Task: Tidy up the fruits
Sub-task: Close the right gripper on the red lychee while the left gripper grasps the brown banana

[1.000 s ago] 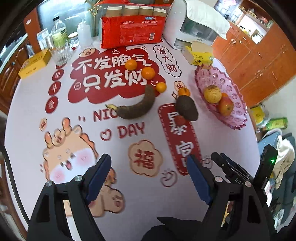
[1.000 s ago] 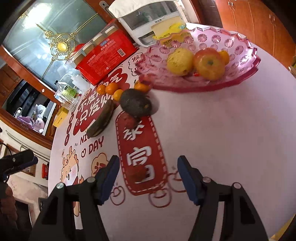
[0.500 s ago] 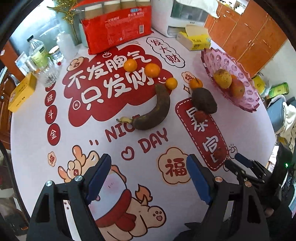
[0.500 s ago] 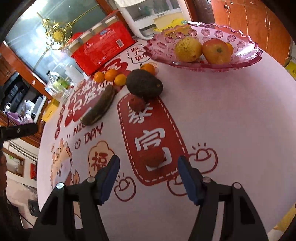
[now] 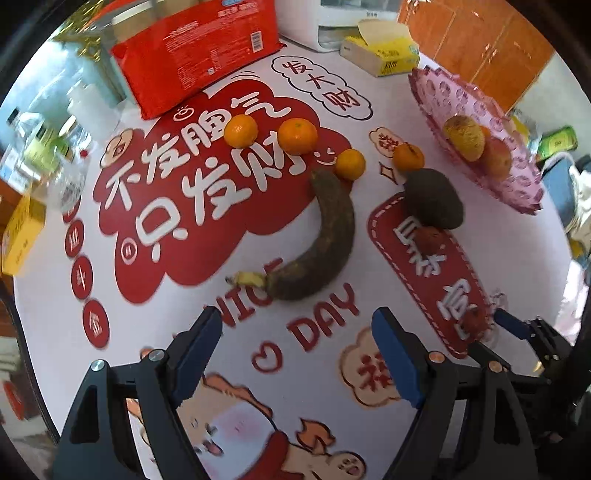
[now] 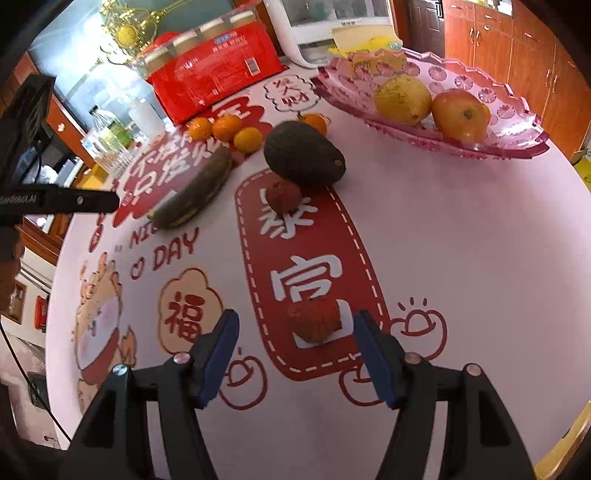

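My right gripper [image 6: 295,332] is open, its blue pads on either side of a small red lychee [image 6: 314,320] lying on the tablecloth, not touching it. A second lychee [image 6: 283,195] lies beside a dark avocado [image 6: 304,153]. A blackened banana [image 6: 194,192] and several tangerines [image 6: 231,127] lie further back. A pink fruit bowl [image 6: 517,110] holds a pear [image 6: 402,99] and an apple [image 6: 460,114]. My left gripper [image 5: 295,328] is open and empty, just short of the banana [image 5: 321,240]. The right gripper's tips [image 5: 513,326] show there beside the near lychee [image 5: 474,317].
A red pack of paper cups [image 6: 218,77], a white appliance [image 6: 332,22] and a yellow tissue box [image 5: 384,55] stand at the back. Bottles [image 5: 33,144] and a yellow box [image 5: 22,232] are at the left. The table edge runs close on the right.
My right gripper has moved forward until the near lychee sits between its open pads. My left gripper has moved forward toward the banana.
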